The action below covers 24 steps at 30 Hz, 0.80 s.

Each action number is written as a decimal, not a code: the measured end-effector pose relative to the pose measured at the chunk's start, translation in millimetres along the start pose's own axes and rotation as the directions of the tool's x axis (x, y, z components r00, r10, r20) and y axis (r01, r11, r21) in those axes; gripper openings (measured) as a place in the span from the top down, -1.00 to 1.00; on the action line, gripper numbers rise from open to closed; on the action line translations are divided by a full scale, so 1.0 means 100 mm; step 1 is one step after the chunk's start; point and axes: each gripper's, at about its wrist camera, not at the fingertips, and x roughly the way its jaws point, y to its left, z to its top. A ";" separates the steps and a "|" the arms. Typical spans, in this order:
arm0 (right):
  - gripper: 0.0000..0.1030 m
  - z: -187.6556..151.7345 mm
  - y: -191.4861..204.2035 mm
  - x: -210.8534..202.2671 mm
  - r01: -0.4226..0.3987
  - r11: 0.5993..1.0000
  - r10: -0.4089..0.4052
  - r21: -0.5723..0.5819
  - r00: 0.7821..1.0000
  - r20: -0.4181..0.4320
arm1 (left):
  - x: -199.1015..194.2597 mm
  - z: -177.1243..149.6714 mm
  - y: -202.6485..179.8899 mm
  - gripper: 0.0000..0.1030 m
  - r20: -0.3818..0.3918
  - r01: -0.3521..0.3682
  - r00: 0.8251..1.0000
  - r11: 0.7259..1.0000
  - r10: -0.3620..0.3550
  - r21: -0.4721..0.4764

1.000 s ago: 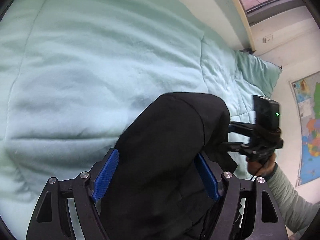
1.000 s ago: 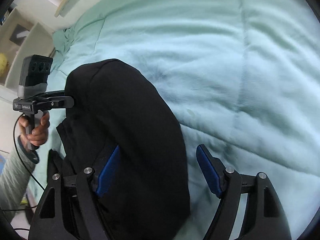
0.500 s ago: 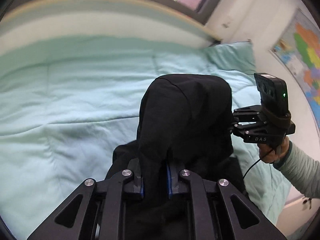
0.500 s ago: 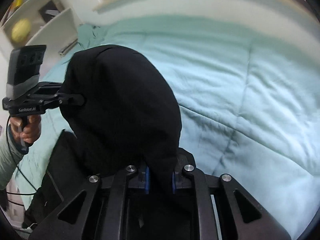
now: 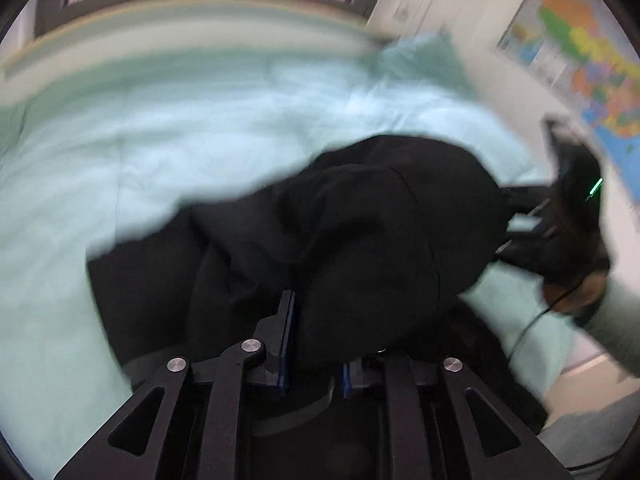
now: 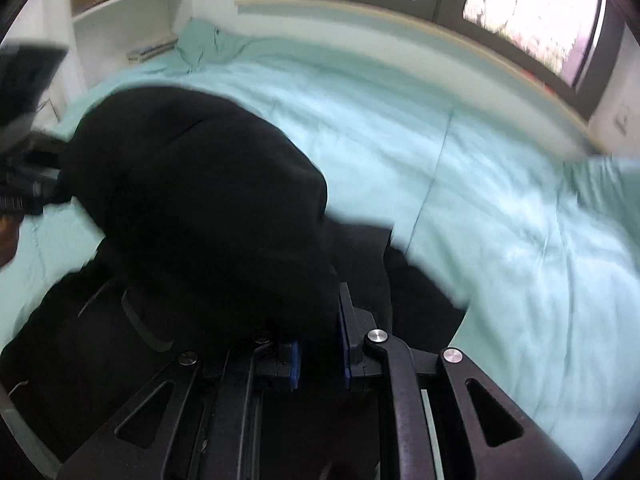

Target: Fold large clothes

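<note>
Black garment (image 5: pixel 360 240), one; tongs, two.

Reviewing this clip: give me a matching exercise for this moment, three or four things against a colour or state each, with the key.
Things:
1. black garment
2. duvet
3. wall map
4. left gripper

States:
A. pale green, spread over the bed
B. many-coloured, hanging at the right
C. shut on cloth
D. lifted in a bunch, partly trailing on the bed

Pairs: 1-D, 2-A, 3-B, 4-C
</note>
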 end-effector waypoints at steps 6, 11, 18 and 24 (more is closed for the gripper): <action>0.66 -0.71 0.21 0.61 -0.048 0.992 0.075 0.113 0.966 -0.246 | 0.66 -0.97 0.33 0.48 -0.269 -0.167 0.958 0.956 0.100 -0.241; 0.60 -0.85 -0.09 0.45 -0.088 0.950 0.168 0.299 0.952 -0.255 | -0.03 -0.89 0.45 0.48 -0.147 -0.165 0.981 0.943 0.127 -0.287; 0.41 0.01 -0.56 -0.20 -0.194 0.900 0.229 0.391 0.973 -0.043 | -0.65 0.09 0.34 0.46 0.111 -0.013 0.993 0.971 0.041 -0.240; -0.07 0.88 -0.33 -0.02 -0.186 0.905 0.199 0.381 0.980 0.006 | -0.27 0.79 0.34 0.27 0.147 0.110 0.986 0.961 -0.074 -0.253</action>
